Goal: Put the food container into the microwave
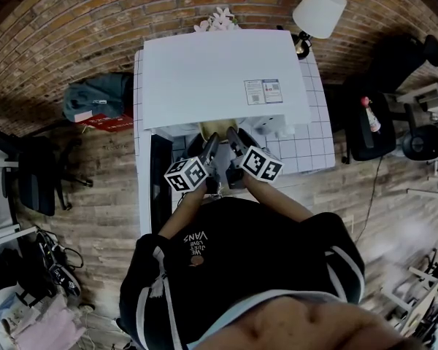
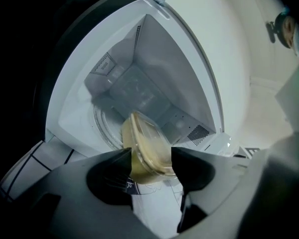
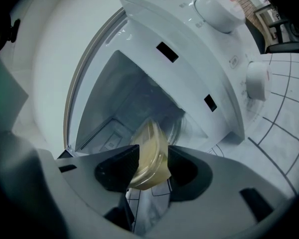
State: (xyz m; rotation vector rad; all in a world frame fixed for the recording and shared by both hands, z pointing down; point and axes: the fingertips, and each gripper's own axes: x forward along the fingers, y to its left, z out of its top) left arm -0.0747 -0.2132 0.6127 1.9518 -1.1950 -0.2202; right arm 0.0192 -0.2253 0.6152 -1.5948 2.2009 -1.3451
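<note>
A clear food container [image 1: 217, 130] [image 2: 144, 151] [image 3: 150, 153] with yellowish contents sits at the mouth of the white microwave [image 1: 219, 71], over the front of its glass turntable [image 2: 105, 128]. My left gripper [image 1: 210, 143] [image 2: 152, 156] and right gripper [image 1: 233, 135] [image 3: 153, 158] hold it from either side. Both point into the cavity [image 3: 134, 93]. In each gripper view the pads lie against the container's sides with no gap showing. The microwave door [image 1: 160, 177] hangs open to the left.
The microwave stands on a white tiled table [image 1: 314, 152], its two knobs [image 3: 219, 6] at the right of the cavity. A lamp [image 1: 317, 9] and flowers [image 1: 219, 19] are behind it. Chairs [image 1: 29, 173] and a bag [image 1: 95, 97] stand on the floor around.
</note>
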